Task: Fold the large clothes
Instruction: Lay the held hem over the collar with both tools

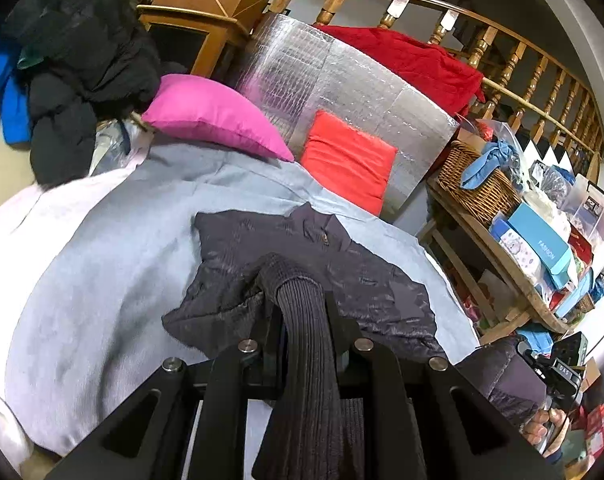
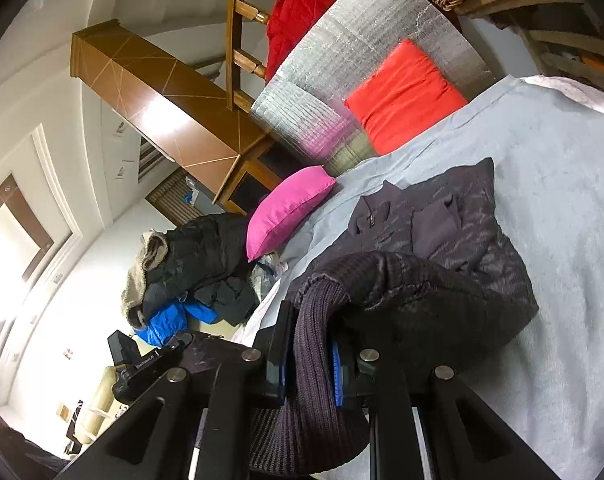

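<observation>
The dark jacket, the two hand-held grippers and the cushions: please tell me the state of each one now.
Dark jacket: lying on the light blue cover, partly folded, ribbed cuffs lifted.
Left hand-held gripper: shut on a ribbed cuff.
Right hand-held gripper: shut on the other ribbed cuff.
Pink cushion: lying tilted, untouched.
Orange cushion: leaning against the silver foil panel.

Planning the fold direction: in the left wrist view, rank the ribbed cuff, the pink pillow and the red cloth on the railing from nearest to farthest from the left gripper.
1. Ribbed cuff, clamped in the left gripper.
2. Pink pillow, up-left on the bed.
3. Red cloth, draped over the railing at the back.
</observation>
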Demonstrator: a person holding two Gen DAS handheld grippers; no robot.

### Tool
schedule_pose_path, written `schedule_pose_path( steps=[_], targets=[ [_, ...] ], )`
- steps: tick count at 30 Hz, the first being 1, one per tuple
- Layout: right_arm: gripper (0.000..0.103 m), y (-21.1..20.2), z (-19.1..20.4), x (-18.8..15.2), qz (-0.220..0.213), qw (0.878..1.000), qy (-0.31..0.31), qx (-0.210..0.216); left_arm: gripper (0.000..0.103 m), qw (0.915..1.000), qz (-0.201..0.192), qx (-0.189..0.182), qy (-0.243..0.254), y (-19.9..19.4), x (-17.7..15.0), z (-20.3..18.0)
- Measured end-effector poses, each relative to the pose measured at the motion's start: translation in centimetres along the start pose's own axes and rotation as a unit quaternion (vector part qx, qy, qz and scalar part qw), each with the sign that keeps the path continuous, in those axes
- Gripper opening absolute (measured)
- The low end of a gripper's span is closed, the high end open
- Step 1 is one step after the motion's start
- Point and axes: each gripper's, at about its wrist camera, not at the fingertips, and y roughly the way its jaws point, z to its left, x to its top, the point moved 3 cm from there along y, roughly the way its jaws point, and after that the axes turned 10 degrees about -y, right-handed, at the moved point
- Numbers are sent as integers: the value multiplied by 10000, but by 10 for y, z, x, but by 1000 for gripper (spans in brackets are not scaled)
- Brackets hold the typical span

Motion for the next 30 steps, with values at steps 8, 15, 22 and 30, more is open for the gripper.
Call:
schedule_pose_path(
  steps=[8, 15, 22, 30],
  targets=[
    [17, 10, 4, 25, -110, 9998, -121, -66, 16, 9999, -85, -26, -54, 13, 19, -2],
    [17, 21, 5, 44, -174, 9996, -204, -67, 16, 9999, -147, -38, -41, 20, 33, -2],
    [16, 33, 3, 63, -267, 9992, -291, -83, 16, 9998, -212, -36, -6, 29, 47, -3],
    [16, 49, -7, 82, -371, 9988, -306, -136, 16, 9996, -275, -19, 80, 43, 62, -6]
  ],
)
